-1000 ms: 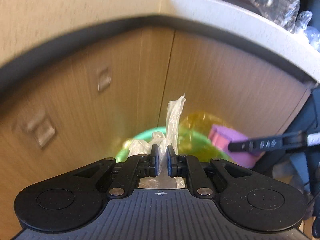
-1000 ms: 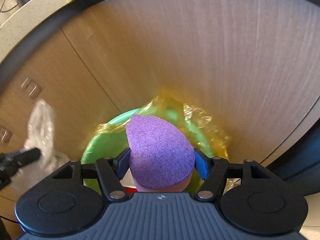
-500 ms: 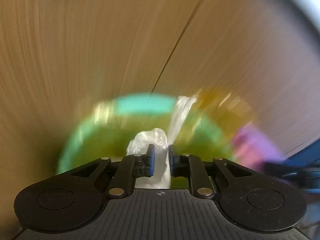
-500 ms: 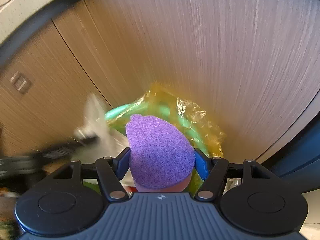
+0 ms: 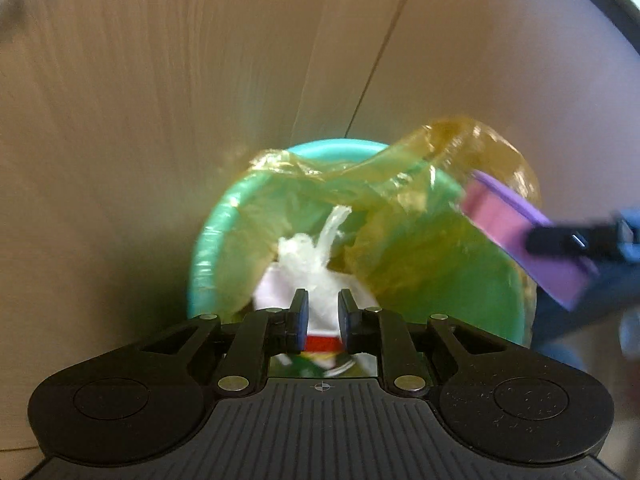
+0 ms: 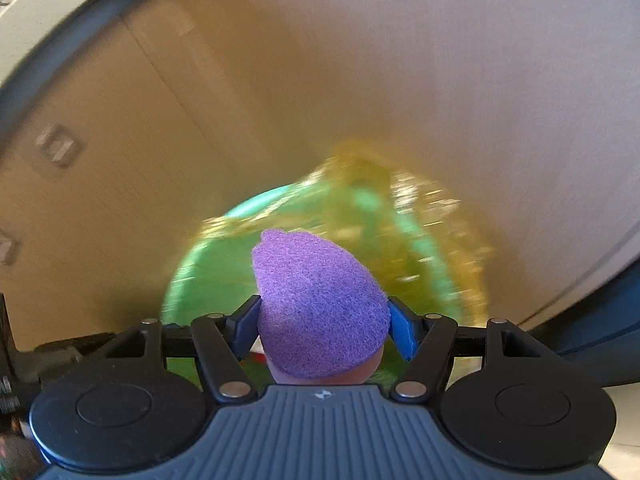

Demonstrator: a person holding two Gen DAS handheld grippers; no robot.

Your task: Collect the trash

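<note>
A green bin point(image 5: 208, 236) with a yellow liner bag point(image 5: 400, 168) stands against wooden cupboard doors. My left gripper point(image 5: 323, 304) hovers over the bin's mouth, jaws slightly apart, and a crumpled clear plastic wrapper point(image 5: 312, 256) lies just beyond the tips inside the bin, on white and red trash. My right gripper point(image 6: 323, 320) is shut on a purple sponge point(image 6: 320, 304) above the bin point(image 6: 180, 280). The sponge point(image 5: 520, 236) also shows at the right of the left wrist view, over the bin's rim.
Wooden cupboard doors point(image 5: 200, 80) rise right behind the bin, with a door seam point(image 5: 384, 48) above it. A pale countertop edge point(image 6: 48, 12) runs overhead. Square door handles point(image 6: 56, 148) sit at the left. Floor shows at the lower right.
My left gripper moved down over the bin and its jaws parted; the plastic wrapper now lies in the bin. My right gripper, holding the sponge, shifted slightly over the bin.
</note>
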